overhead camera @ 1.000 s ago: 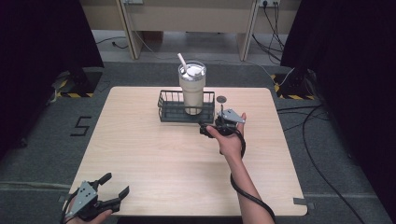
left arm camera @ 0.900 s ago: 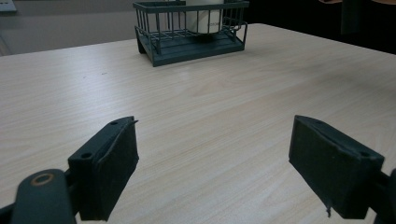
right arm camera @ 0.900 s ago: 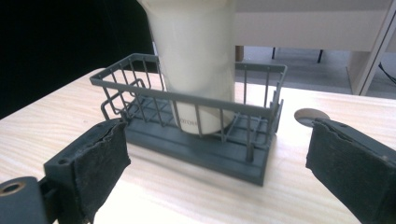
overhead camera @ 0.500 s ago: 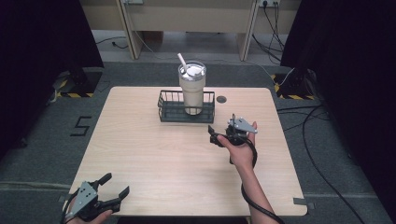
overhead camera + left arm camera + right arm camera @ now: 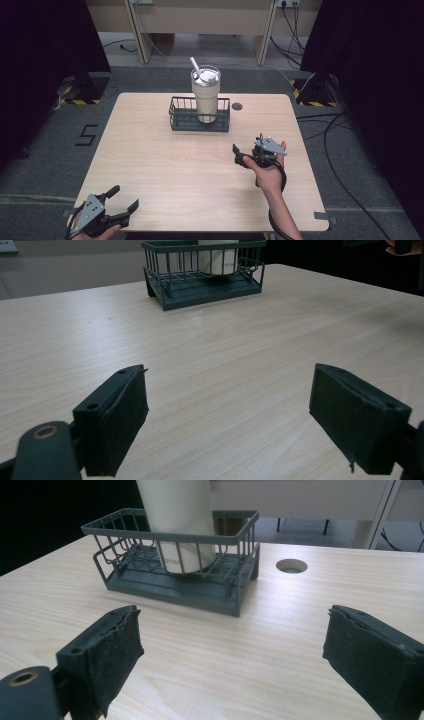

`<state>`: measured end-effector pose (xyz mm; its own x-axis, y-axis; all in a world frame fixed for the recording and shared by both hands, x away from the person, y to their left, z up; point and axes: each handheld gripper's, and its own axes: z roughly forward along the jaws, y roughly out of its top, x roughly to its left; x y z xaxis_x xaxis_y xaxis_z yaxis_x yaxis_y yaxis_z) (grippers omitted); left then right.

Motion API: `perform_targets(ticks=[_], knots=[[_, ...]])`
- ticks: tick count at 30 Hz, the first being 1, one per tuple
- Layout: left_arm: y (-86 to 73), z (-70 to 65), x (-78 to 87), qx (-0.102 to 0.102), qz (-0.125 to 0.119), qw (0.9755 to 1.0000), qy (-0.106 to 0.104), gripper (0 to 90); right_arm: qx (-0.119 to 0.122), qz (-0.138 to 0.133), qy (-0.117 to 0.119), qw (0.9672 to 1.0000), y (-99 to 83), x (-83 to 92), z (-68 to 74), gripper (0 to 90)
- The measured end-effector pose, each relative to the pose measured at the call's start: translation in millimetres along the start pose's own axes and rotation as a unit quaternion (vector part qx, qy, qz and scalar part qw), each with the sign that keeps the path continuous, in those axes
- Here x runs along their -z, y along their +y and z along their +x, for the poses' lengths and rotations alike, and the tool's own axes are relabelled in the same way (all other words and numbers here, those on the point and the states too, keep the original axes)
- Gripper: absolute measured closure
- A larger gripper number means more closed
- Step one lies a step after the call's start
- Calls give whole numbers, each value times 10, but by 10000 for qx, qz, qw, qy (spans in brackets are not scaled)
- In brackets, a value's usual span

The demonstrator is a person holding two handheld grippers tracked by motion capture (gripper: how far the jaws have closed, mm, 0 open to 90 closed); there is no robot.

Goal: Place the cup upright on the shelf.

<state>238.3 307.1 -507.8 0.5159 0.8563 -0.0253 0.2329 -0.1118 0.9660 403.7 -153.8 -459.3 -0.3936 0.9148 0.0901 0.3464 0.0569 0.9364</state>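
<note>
Overhead view facing forward, both gripper views low, sharing the basket (image 5: 175, 560)

The counter (image 5: 150, 165) is pale wood-grain laminate, smooth with a soft sheen. On it, the wire basket (image 5: 150, 555) looks like matt dark grey coated metal. Inside the basket, the tumbler (image 5: 205, 100) is smooth, cream and satin. Each hand-held gripper's pads (image 5: 117, 655) are matt black, rough and frayed at the edges

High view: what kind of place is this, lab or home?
Probably a lab or recording bay: a bare wooden table with a cable hole, black curtains on both sides, hazard tape and loose cables on grey carpet.
</note>
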Motion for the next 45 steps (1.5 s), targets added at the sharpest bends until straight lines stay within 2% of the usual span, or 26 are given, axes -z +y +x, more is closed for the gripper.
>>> perform_targets(ticks=[16, 32, 40, 45], knots=[[1, -6, -7, -13, -4, 10000, 1, 149, 39, 68, -18, 10000, -206, 282, -17, 90], [2, -7, -6, -16, -10, 10000, 19, 149, 22, 172, -100, 9998, -431, 580, -107, 97], [1, -6, -6, -31, 2, 10000, 42, 149, -7, 132, -145, 9998, -571, 714, -98, 102], [2, -6, -8, -41, -5, 10000, 46, 149, -34, 47, -131, 9999, -590, 765, -89, 114]])
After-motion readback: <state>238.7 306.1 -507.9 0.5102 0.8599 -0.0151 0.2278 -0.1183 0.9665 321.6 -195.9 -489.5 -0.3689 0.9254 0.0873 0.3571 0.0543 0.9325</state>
